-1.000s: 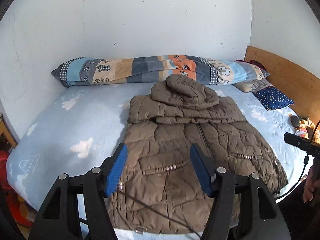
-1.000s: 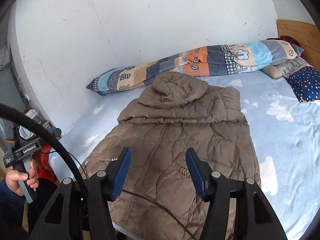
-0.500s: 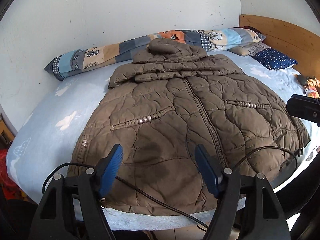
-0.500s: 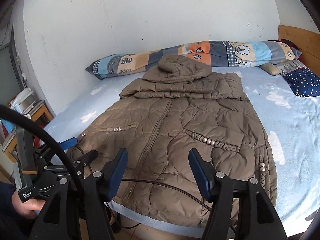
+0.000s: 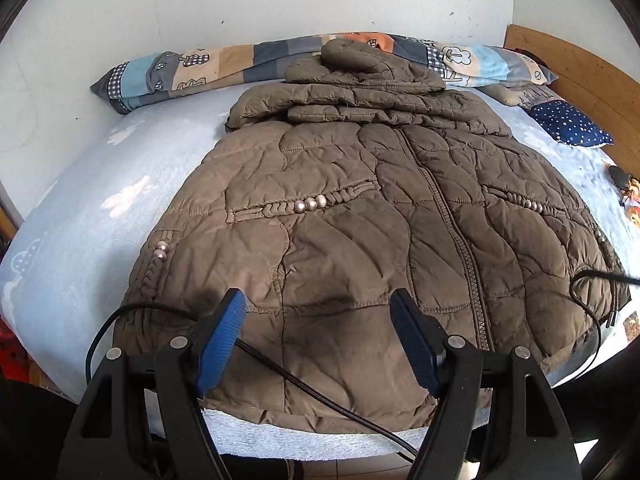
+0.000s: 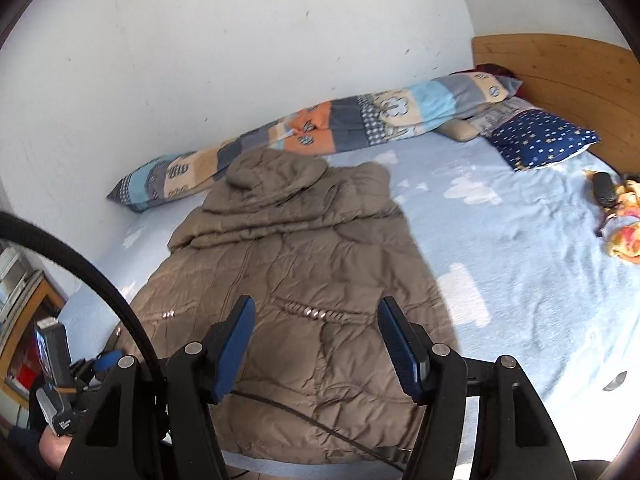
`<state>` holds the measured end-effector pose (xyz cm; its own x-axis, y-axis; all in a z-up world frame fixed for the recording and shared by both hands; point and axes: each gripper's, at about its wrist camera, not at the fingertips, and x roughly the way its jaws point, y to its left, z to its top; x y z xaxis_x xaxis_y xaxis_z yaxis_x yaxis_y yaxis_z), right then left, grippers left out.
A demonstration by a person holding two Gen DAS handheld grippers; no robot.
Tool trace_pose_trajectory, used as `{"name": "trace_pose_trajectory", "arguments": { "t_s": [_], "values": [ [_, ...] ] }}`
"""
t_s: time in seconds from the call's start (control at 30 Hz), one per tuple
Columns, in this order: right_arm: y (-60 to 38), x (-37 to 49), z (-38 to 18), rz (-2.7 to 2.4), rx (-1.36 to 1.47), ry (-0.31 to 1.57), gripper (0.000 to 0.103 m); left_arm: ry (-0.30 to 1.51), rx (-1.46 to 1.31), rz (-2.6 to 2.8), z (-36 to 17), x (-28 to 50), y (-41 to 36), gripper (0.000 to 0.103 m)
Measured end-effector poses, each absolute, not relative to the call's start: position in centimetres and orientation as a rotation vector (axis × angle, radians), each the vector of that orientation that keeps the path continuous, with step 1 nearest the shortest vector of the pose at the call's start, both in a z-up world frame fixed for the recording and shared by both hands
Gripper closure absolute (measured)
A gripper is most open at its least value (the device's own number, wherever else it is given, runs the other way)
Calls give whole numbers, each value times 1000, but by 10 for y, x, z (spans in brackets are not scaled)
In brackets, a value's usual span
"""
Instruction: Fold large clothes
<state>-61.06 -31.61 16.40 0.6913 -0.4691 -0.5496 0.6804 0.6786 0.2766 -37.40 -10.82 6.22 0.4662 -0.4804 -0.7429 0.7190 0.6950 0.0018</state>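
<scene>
**A:** Where is the garment, and how does it lie?

**B:** The brown quilted jacket lies flat on the bed, filling the middle of the left wrist view, zip up, hood and sleeves folded across its far end near the patchwork bolster. Its hem reaches the near edge of the mattress, probably so both hem corners can be reached from where the person stands.

**A:** And the claws?

**B:** The left claw is spread, nothing between its blue pads, hovering over the hem at the lower centre. The right claw is likewise spread and empty, above the jacket's lower right part. I'd judge both are lining up to take the hem and fold it towards the hood.

**A:** What does one view add?

**B:** The right wrist view shows the person's hand gripping the other tool's handle at the lower left, plus a soft toy on the sheet at the far right. The left view alone shows the zip, both beaded pockets and the hem edge clearly.
</scene>
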Motion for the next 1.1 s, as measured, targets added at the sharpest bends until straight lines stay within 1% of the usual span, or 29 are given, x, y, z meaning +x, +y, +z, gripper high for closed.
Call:
{"name": "trace_pose_trajectory", "arguments": {
  "t_s": [0.2, 0.27, 0.37, 0.5, 0.6, 0.83, 0.97, 1.1],
  "values": [
    [-321, -687, 232, -851, 405, 336, 33, 776, 328, -762, 69, -376, -107, 29],
    [-315, -711, 255, -903, 371, 290, 29, 759, 322, -763, 74, -378, -105, 29],
    [-306, -732, 284, -937, 333, 232, 27, 745, 315, -761, 80, -381, -102, 29],
    [-291, -737, 303, -927, 284, 203, 25, 727, 306, -756, 91, -385, -96, 29],
    [-279, -731, 303, -887, 263, 207, 25, 703, 301, -749, 103, -389, -88, 29],
    [-264, -705, 284, -733, 289, 217, 25, 595, 329, -698, 144, -404, -61, 29],
    [-256, -681, 273, -616, 325, 215, 25, 550, 330, -650, 169, -408, -35, 29],
    [-242, -652, 258, -488, 352, 250, 25, 542, 305, -580, 189, -406, -6, 29]
  ]
}}
